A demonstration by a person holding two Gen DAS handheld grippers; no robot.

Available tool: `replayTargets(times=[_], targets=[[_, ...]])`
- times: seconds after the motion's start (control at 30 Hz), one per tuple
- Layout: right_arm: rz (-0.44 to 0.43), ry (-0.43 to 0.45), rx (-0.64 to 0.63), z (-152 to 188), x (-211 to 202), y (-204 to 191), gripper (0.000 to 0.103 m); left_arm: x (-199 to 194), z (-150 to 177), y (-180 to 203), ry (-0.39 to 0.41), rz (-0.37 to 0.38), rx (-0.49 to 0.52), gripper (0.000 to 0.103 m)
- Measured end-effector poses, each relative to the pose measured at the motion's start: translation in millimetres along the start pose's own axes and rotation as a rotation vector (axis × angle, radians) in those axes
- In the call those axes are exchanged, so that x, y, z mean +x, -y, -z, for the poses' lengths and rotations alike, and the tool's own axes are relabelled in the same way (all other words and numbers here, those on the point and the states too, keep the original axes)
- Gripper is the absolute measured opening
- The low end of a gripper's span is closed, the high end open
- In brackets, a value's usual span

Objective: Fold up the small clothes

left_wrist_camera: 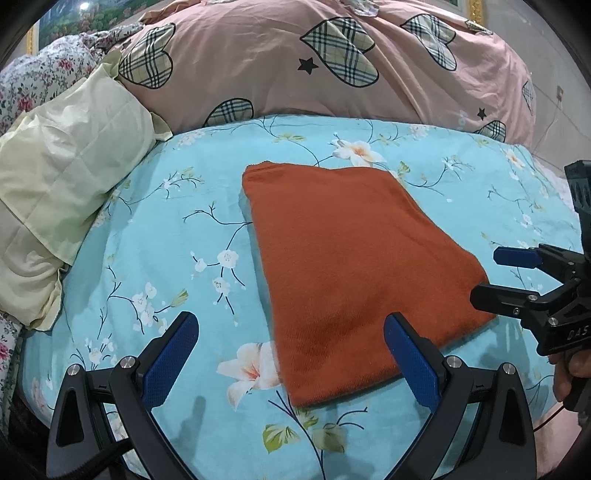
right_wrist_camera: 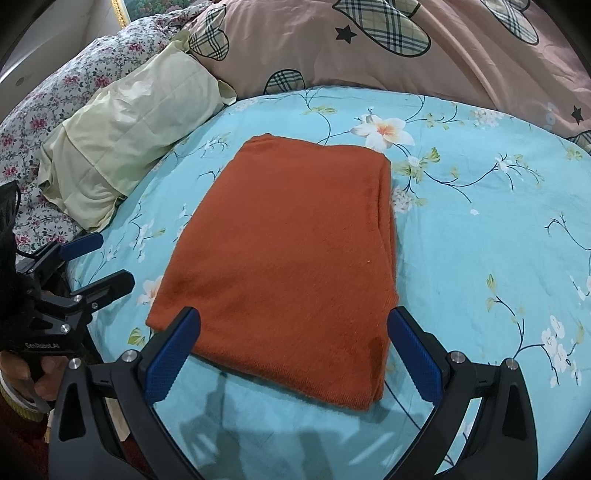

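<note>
Jaws apart; folded orange cloth (right_wrist_camera: 288, 254) clear.

A bed fills nearly everything in sight, spread with a light blue sheet (left_wrist_camera: 155, 229) printed with white blossoms and thin dark branches. At its far side lies a bulky pink duvet (left_wrist_camera: 258, 66) patterned with plaid hearts and small black stars. To the left sits a pale yellow pillow (left_wrist_camera: 62, 177), and beyond it a white floral quilt (right_wrist_camera: 48, 110) with red flowers. A gold-framed landscape picture (left_wrist_camera: 55, 26) hangs behind. The light is soft and even.
</note>
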State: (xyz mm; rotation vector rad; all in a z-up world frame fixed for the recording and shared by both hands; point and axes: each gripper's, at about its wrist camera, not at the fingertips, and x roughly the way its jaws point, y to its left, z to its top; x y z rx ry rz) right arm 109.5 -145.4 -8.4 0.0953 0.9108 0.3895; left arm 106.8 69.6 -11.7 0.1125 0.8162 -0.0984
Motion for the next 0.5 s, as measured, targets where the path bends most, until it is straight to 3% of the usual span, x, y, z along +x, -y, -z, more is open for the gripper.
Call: replayTargets(times=[0.5], targets=[[-0.014,-0.001,-0.002,-12,14,0,0.101,12,-6,-5,-0.020,-0.004,-0.001,0.101]])
